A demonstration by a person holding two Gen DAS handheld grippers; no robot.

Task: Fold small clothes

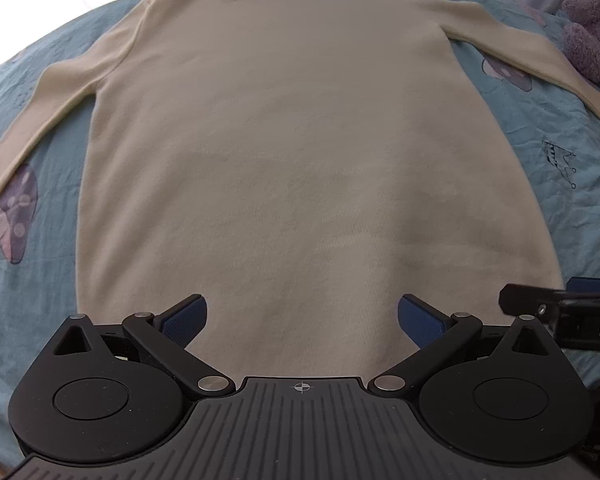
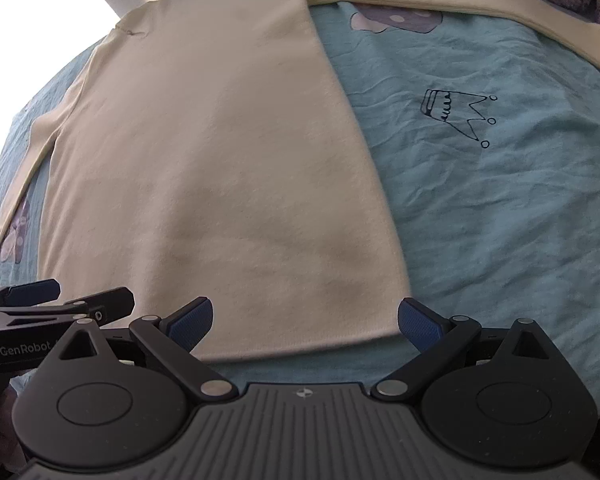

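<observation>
A cream long-sleeved top (image 1: 292,152) lies flat on a teal bedsheet (image 1: 36,280), neck away from me, both sleeves spread outward. My left gripper (image 1: 302,318) is open and empty, hovering over the hem near its middle. My right gripper (image 2: 305,320) is open and empty above the hem's right corner; the top also shows in the right wrist view (image 2: 220,160). The right gripper shows at the right edge of the left wrist view (image 1: 560,312), and the left gripper at the left edge of the right wrist view (image 2: 56,304).
The teal sheet (image 2: 500,208) carries printed motifs: a crown outline (image 2: 456,116) and purple mushroom shapes (image 1: 14,216). A purple plush toy (image 1: 592,32) sits at the far right beside the right sleeve. A bright window lies beyond the neck.
</observation>
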